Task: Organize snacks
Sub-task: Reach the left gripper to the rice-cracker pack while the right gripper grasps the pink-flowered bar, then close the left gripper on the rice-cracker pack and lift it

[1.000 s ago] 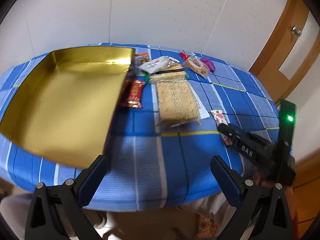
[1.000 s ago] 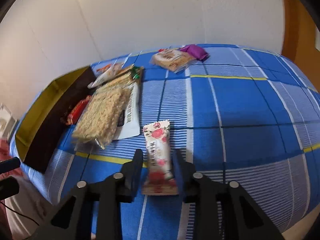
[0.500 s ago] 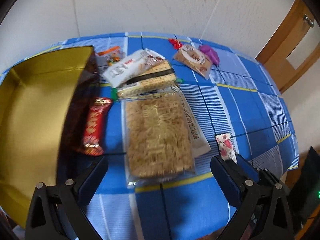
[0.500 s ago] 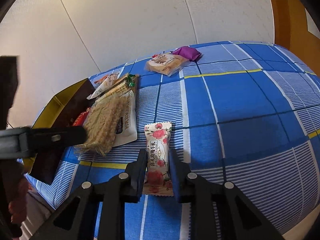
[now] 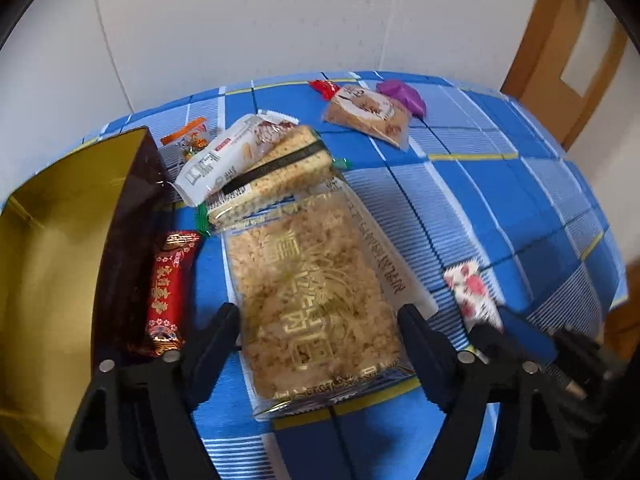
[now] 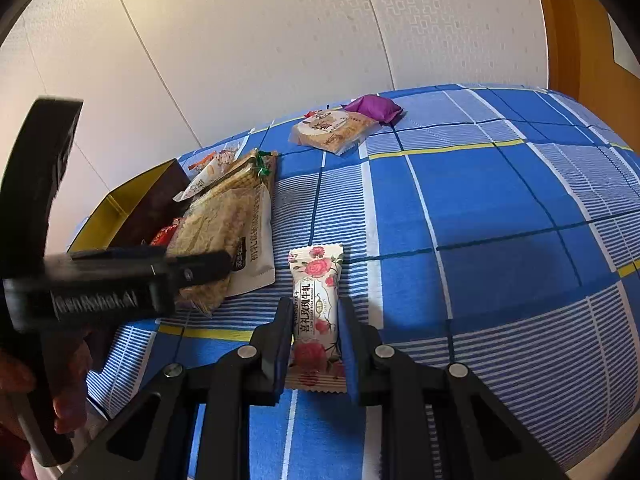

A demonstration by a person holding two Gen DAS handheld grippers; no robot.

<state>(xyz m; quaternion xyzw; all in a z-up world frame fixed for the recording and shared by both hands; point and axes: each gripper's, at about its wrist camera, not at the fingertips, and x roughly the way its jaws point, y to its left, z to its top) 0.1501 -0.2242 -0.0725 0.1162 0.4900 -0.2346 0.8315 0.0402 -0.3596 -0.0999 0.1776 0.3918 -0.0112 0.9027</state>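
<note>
left wrist: wide-open left claw [image 5: 318, 332] straddles crispy pack [image 5: 312, 280]; right claw [image 6: 314, 340] clamps rose nougat [image 6: 316, 304].

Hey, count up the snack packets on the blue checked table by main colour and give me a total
Red: 2, the long bar by the gold box and a small wrapper at the far end
Purple: 1
White: 2, the rose-print candy and the long pack
Orange: 1
Clear with tan snacks: 3
Total: 9
</note>
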